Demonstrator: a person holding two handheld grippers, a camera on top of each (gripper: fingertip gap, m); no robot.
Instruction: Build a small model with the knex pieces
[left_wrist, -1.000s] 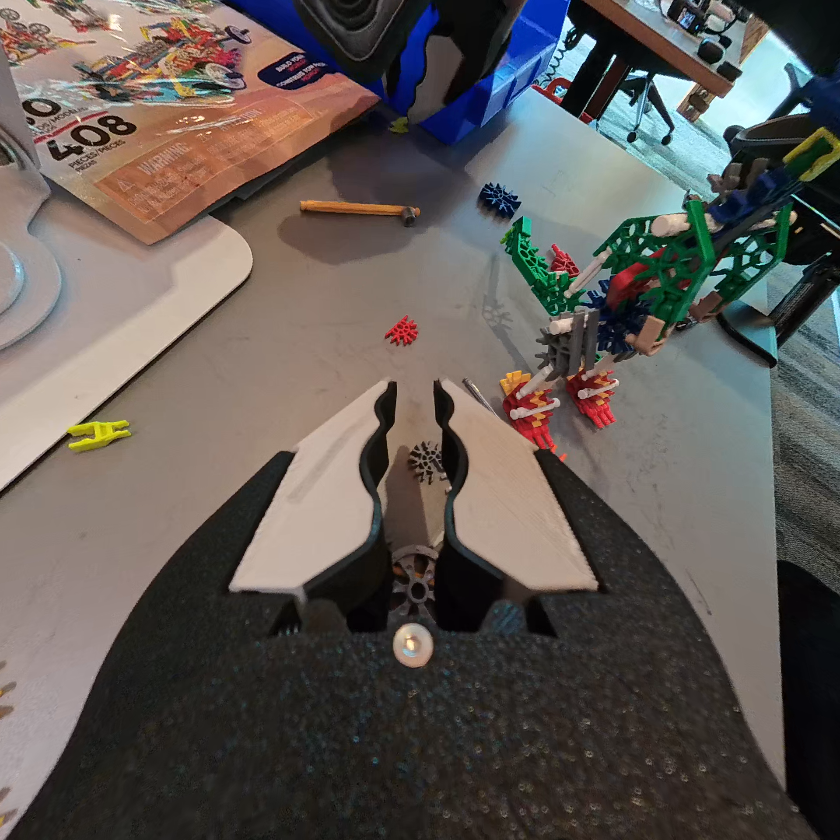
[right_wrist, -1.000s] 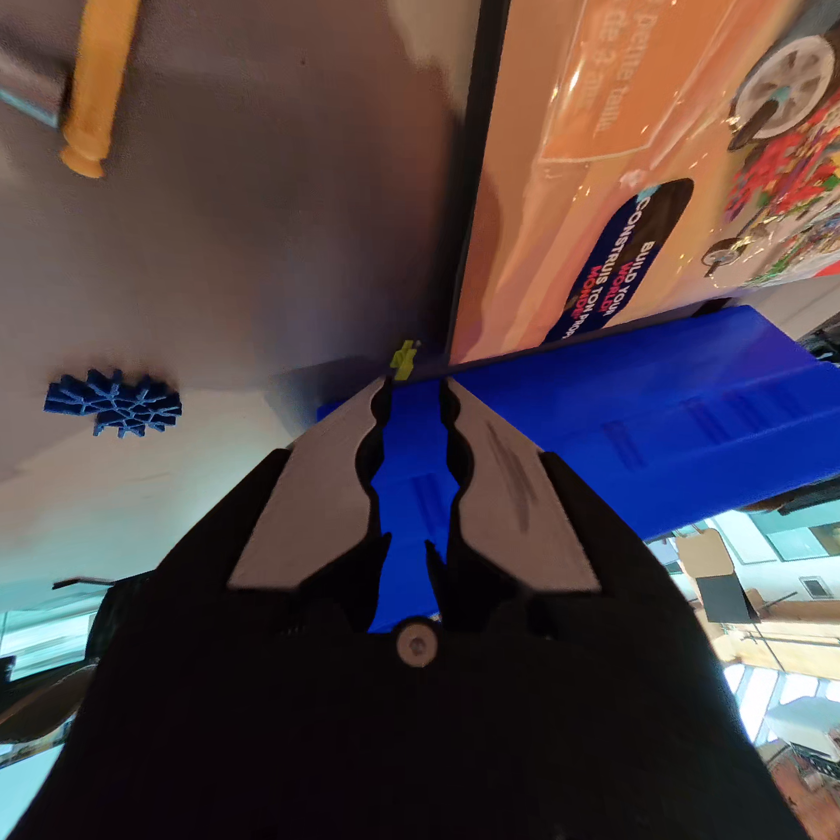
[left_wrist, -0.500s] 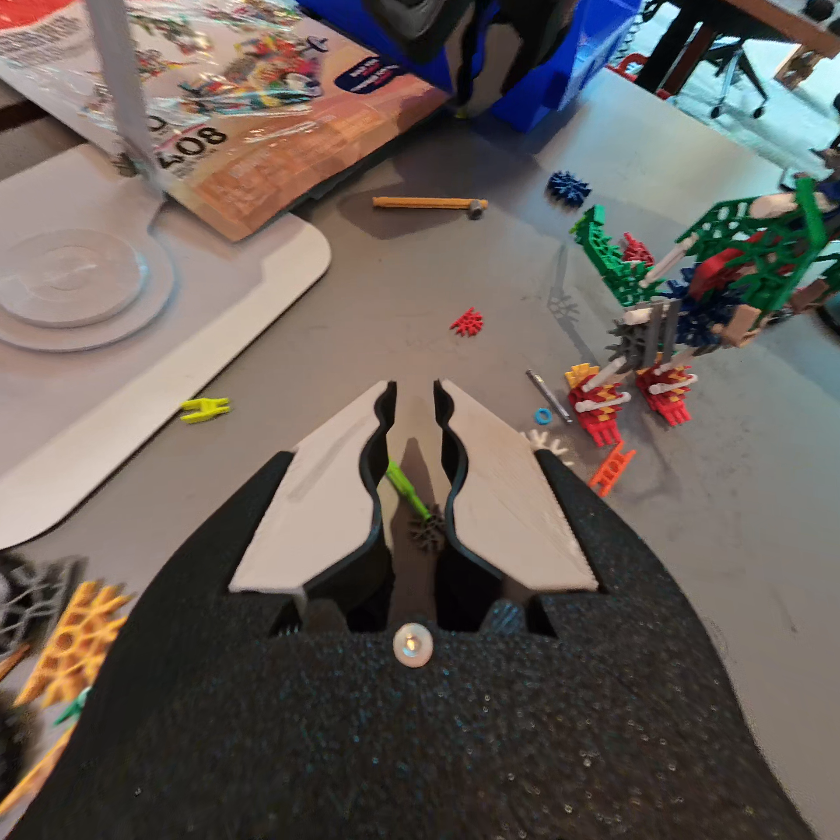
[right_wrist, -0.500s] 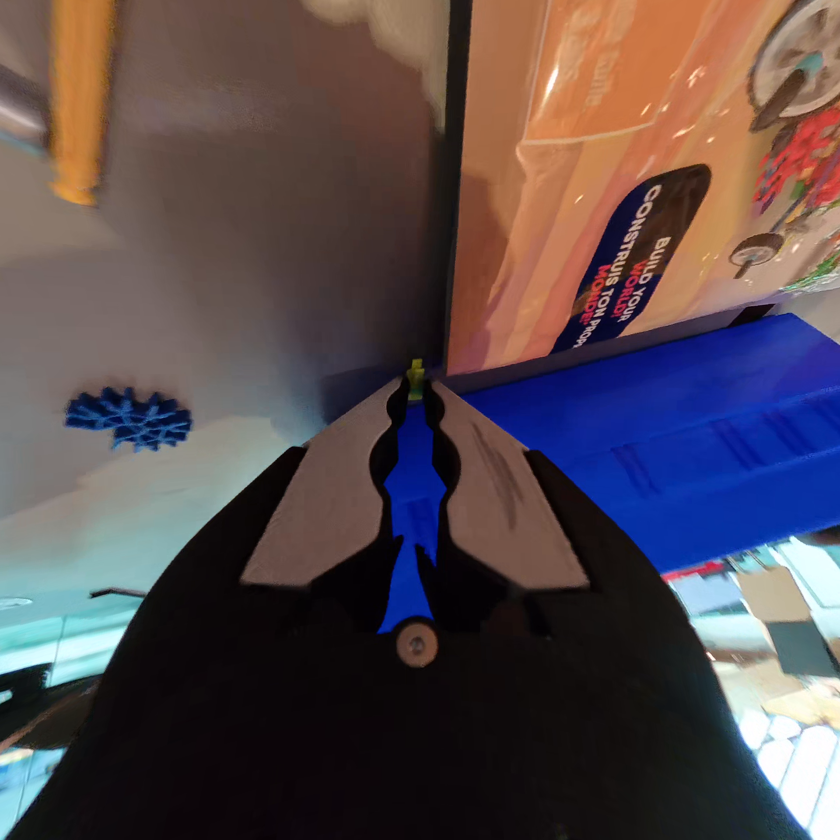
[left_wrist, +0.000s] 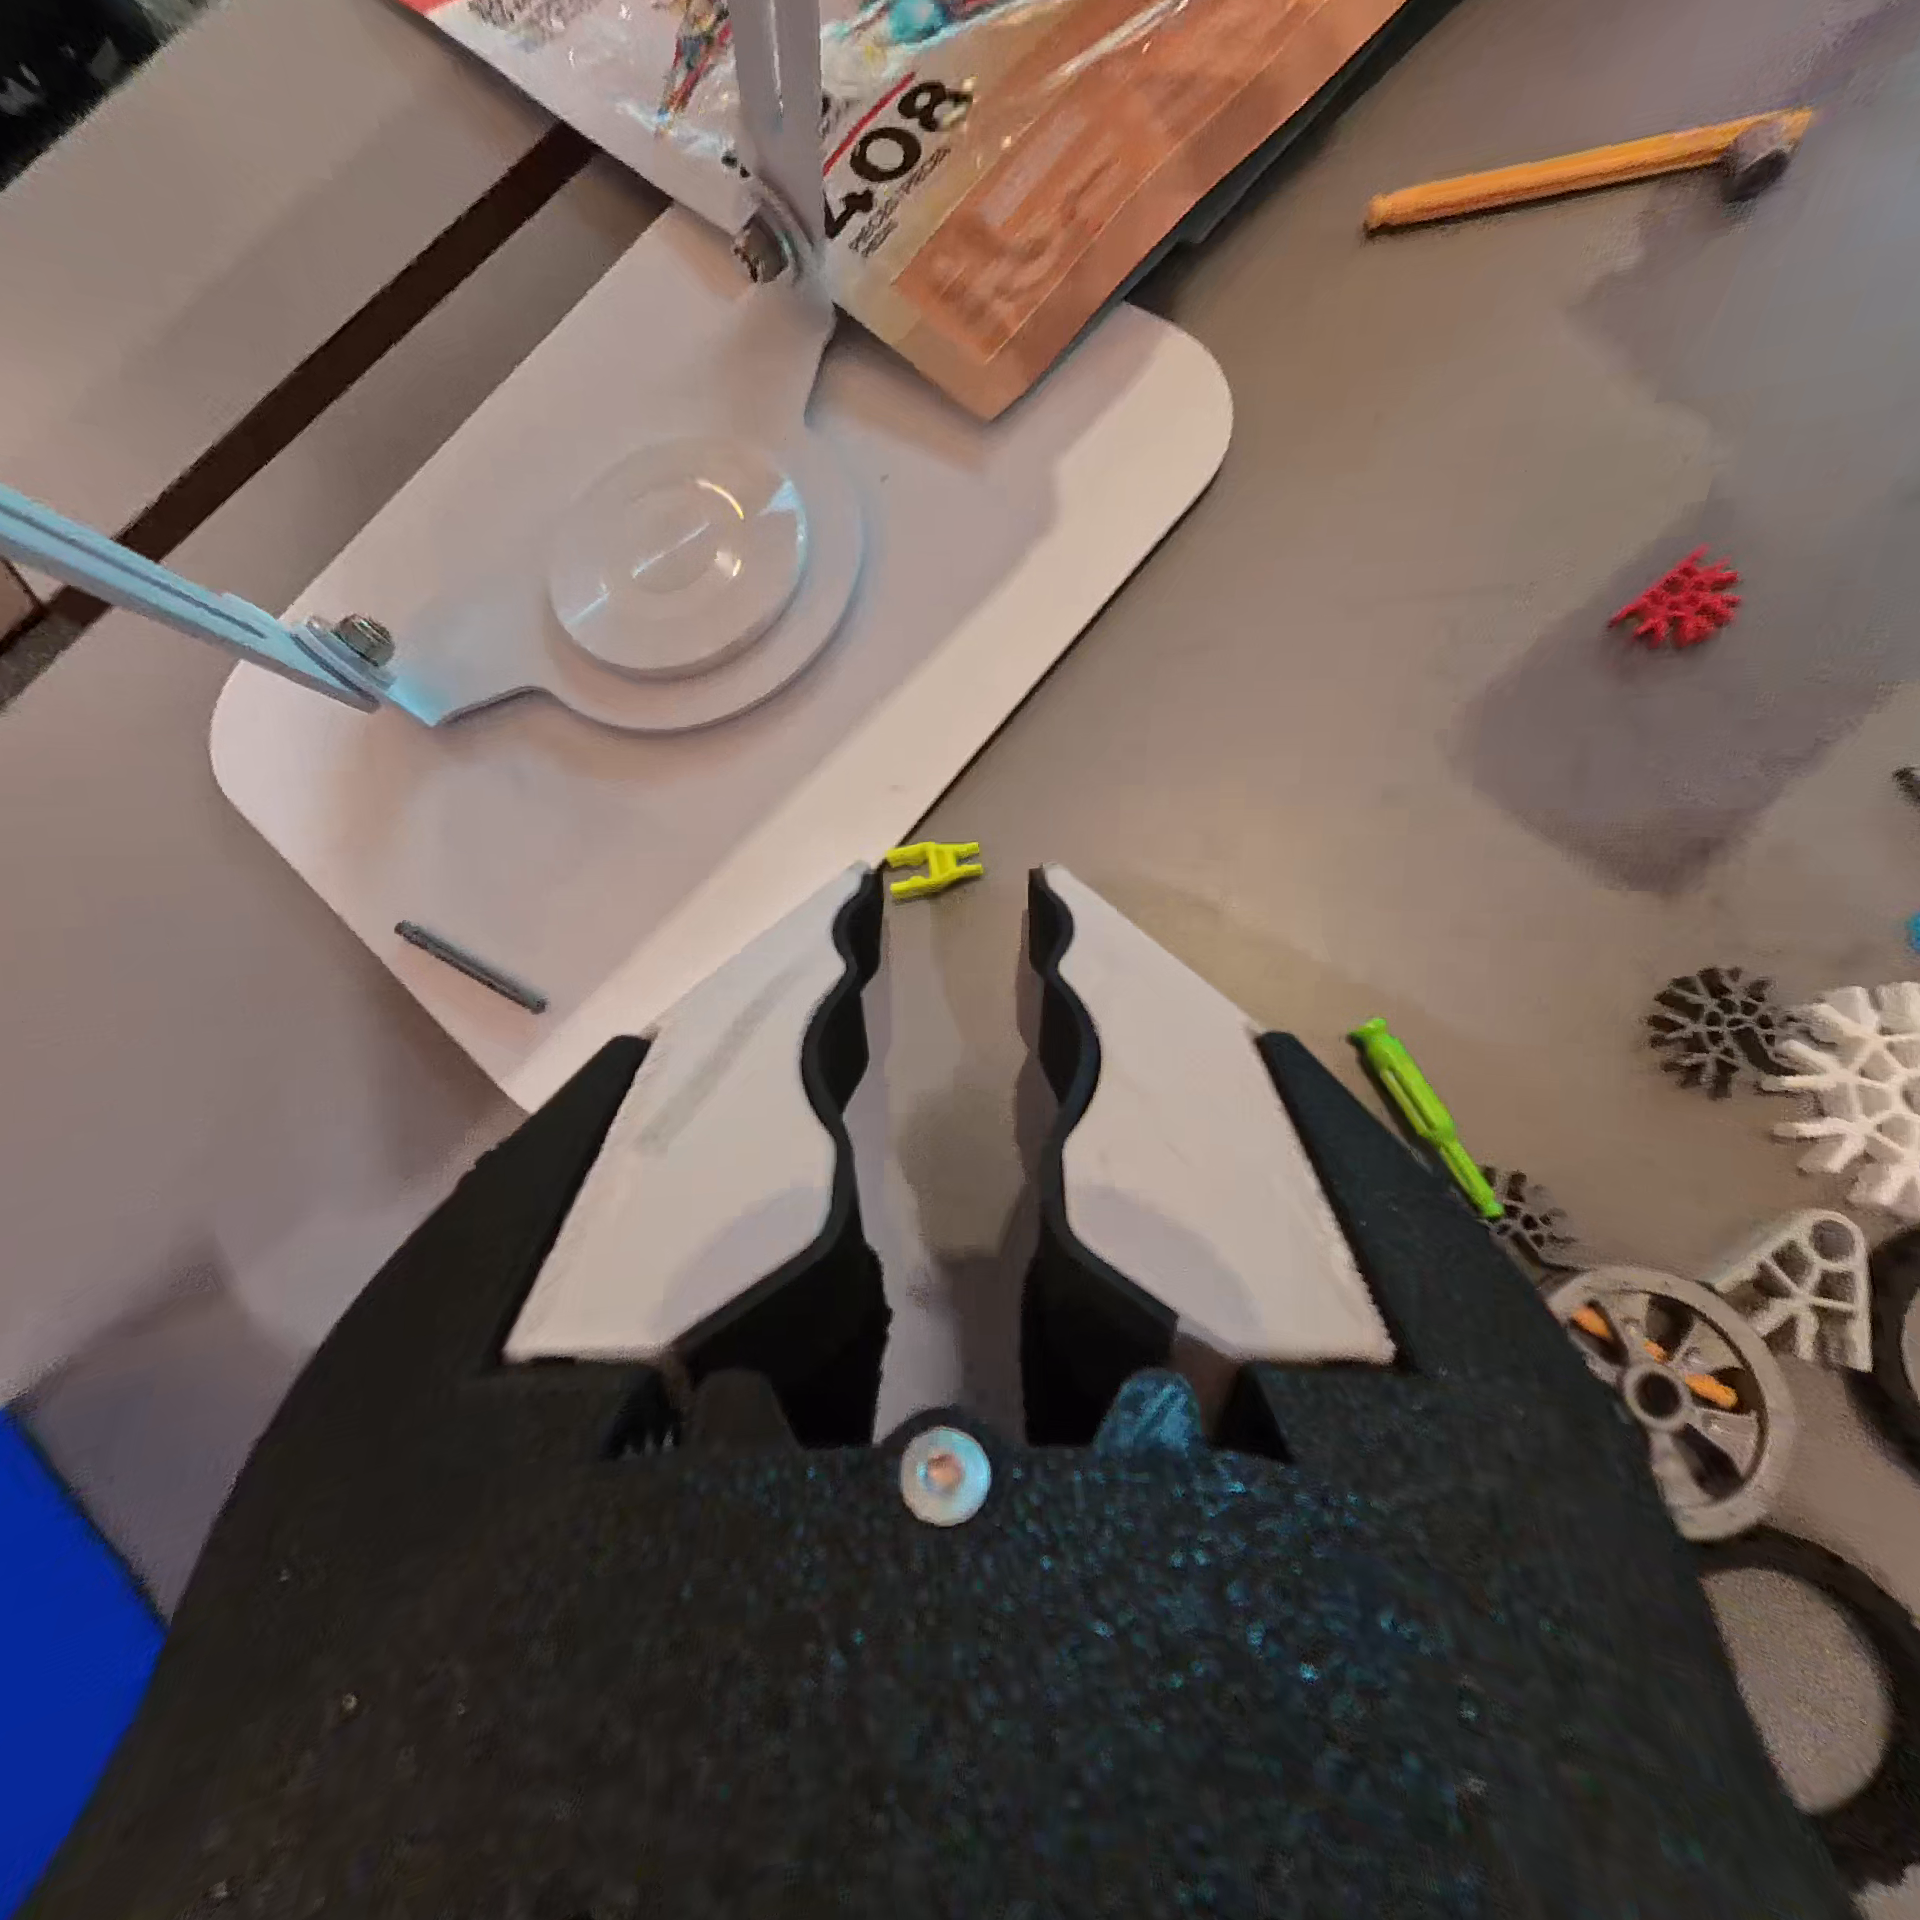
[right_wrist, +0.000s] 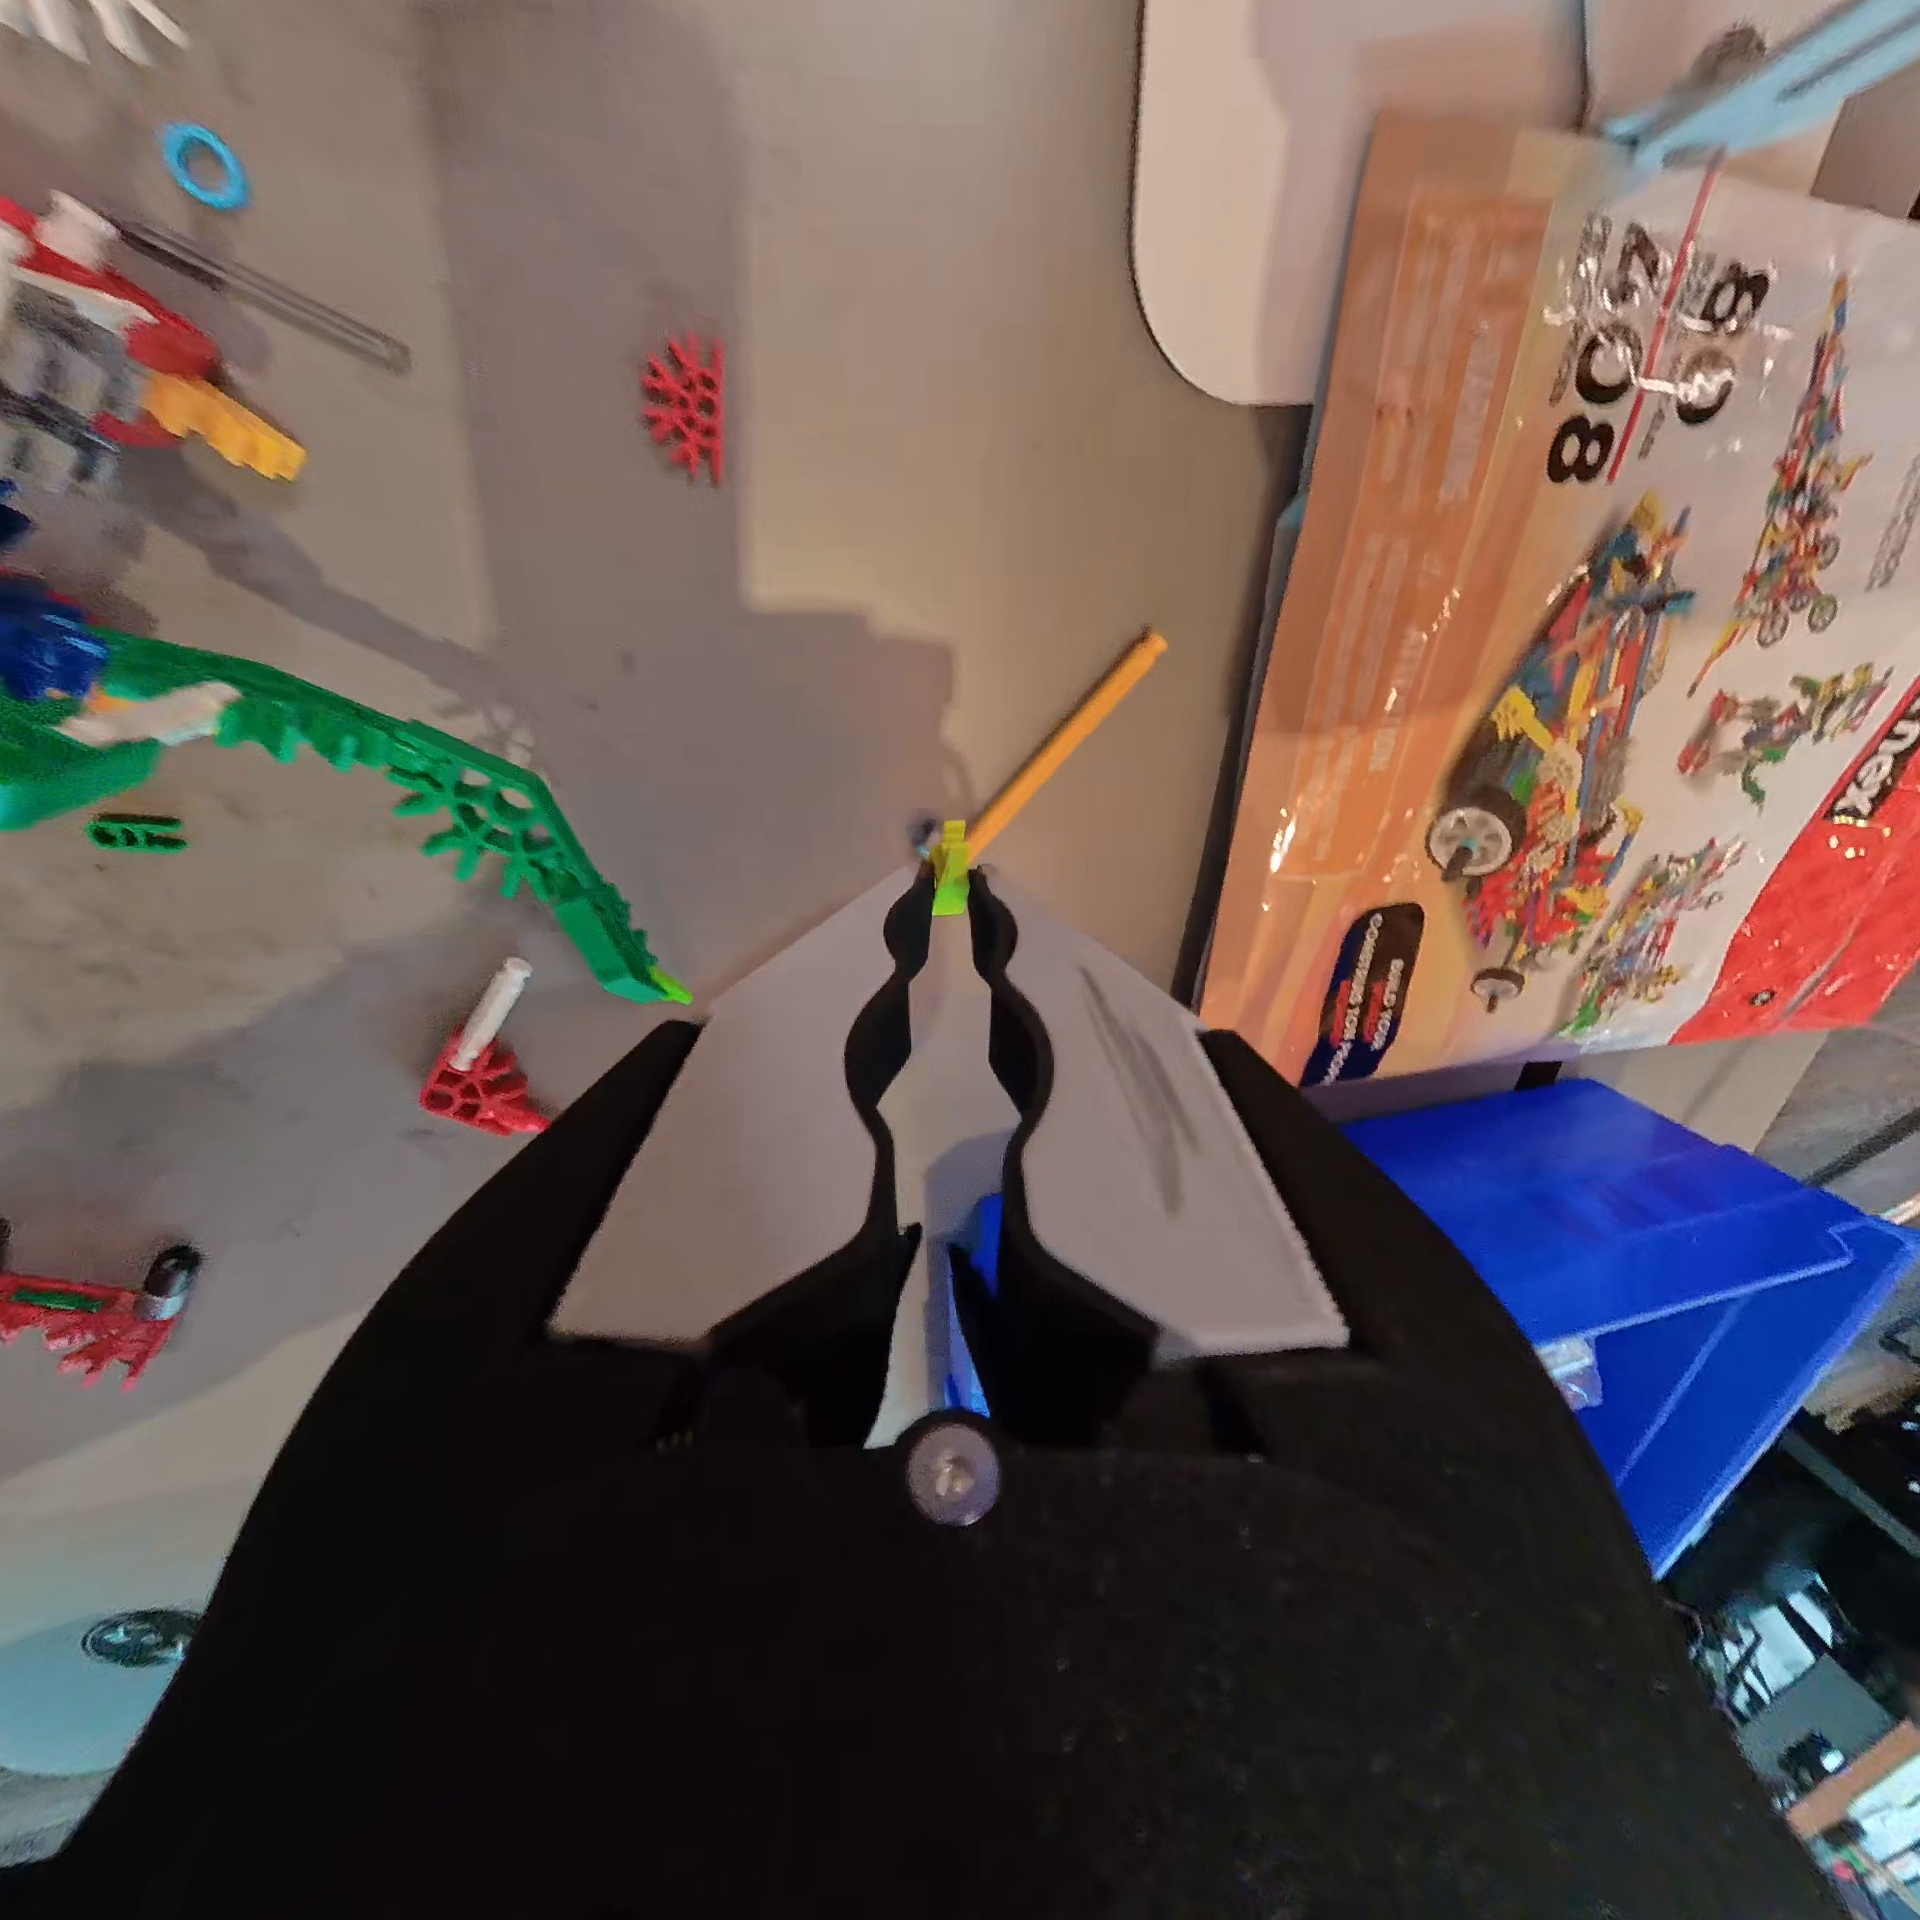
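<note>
My left gripper (left_wrist: 954, 883) is open and empty, low over the grey table. A small yellow clip piece (left_wrist: 932, 869) lies on the table just beyond its tips, nearer the left finger. My right gripper (right_wrist: 948, 881) is shut on a small yellow-green connector piece (right_wrist: 948, 871), held above the table. Behind it lies an orange rod (right_wrist: 1070, 746), which also shows in the left wrist view (left_wrist: 1558, 177). A green, red and blue toy model (right_wrist: 312, 748) stands to the left of the right gripper.
A white stand base (left_wrist: 727, 644) with metal arms lies left of the left gripper. A printed toy box (right_wrist: 1558, 623) and a blue bin (right_wrist: 1621, 1278) are at the right. Loose pieces: red snowflake connector (left_wrist: 1678, 601), green rod (left_wrist: 1423, 1117), white and black connectors (left_wrist: 1860, 1091), grey wheel (left_wrist: 1662, 1382). About 20 cm separates my left fingertips from my right.
My left gripper swung left from the toy model to the yellow clip and opened wider. My right gripper closed on the yellow-green connector by the blue bin and lifted it away.
</note>
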